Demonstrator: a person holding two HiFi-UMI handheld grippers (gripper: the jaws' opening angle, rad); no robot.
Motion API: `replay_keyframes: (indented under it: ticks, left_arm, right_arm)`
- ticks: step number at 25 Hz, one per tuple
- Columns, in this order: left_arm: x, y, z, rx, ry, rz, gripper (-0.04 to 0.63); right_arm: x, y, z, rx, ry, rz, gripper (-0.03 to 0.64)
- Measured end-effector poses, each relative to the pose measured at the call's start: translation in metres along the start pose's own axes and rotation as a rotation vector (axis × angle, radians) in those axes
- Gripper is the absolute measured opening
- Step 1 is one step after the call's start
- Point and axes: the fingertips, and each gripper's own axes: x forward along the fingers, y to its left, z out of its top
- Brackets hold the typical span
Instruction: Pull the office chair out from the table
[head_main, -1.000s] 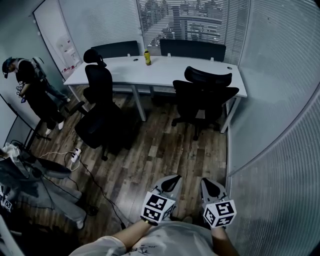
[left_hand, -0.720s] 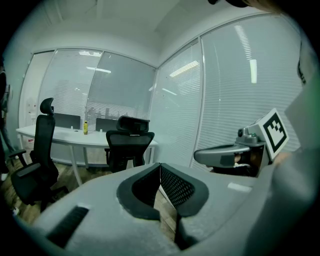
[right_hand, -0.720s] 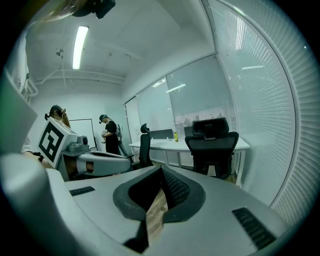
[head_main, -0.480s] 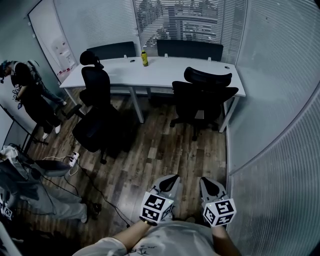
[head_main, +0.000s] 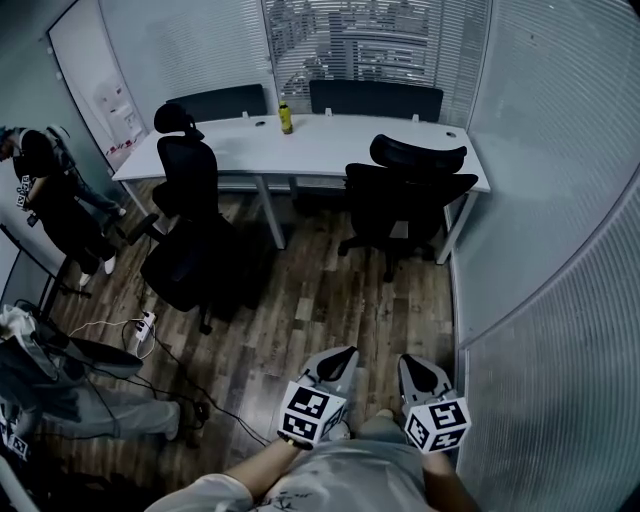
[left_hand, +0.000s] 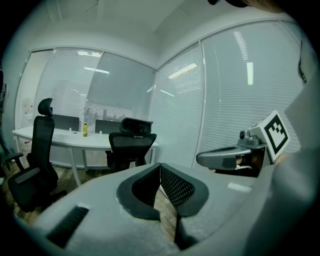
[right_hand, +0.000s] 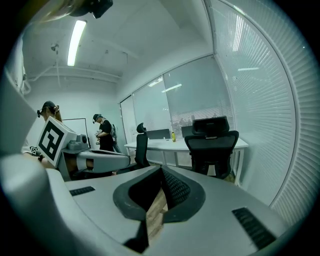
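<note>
A black office chair (head_main: 408, 198) stands tucked against the right end of the long white table (head_main: 340, 145); it also shows ahead in the left gripper view as the chair (left_hand: 131, 145) and in the right gripper view as the chair (right_hand: 212, 145). A second black chair (head_main: 190, 235) stands pulled out at the left. My left gripper (head_main: 348, 355) and right gripper (head_main: 405, 362) hang side by side low in the head view, well short of the chairs. Both are shut with nothing between the jaws. In the gripper views the left gripper (left_hand: 160, 165) and right gripper (right_hand: 161, 169) point toward the table.
A yellow bottle (head_main: 285, 118) stands on the table. A person in black (head_main: 50, 195) stands at the far left. A power strip (head_main: 143, 330) and cables lie on the wood floor at the left. Glass walls with blinds (head_main: 560, 200) close the right side.
The view has crept forward toward the table and chairs, both grippers moving with it. The person at the left has shifted further left. Both grippers stay shut.
</note>
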Motion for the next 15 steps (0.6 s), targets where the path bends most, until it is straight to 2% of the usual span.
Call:
replay_keyframes:
  ticks: [15]
  left_arm:
    - [0.035, 0.042, 0.010, 0.020, 0.007, -0.016, 0.011]
  right_arm:
    - [0.053, -0.019, 0.010, 0.018, -0.018, -0.020, 0.008]
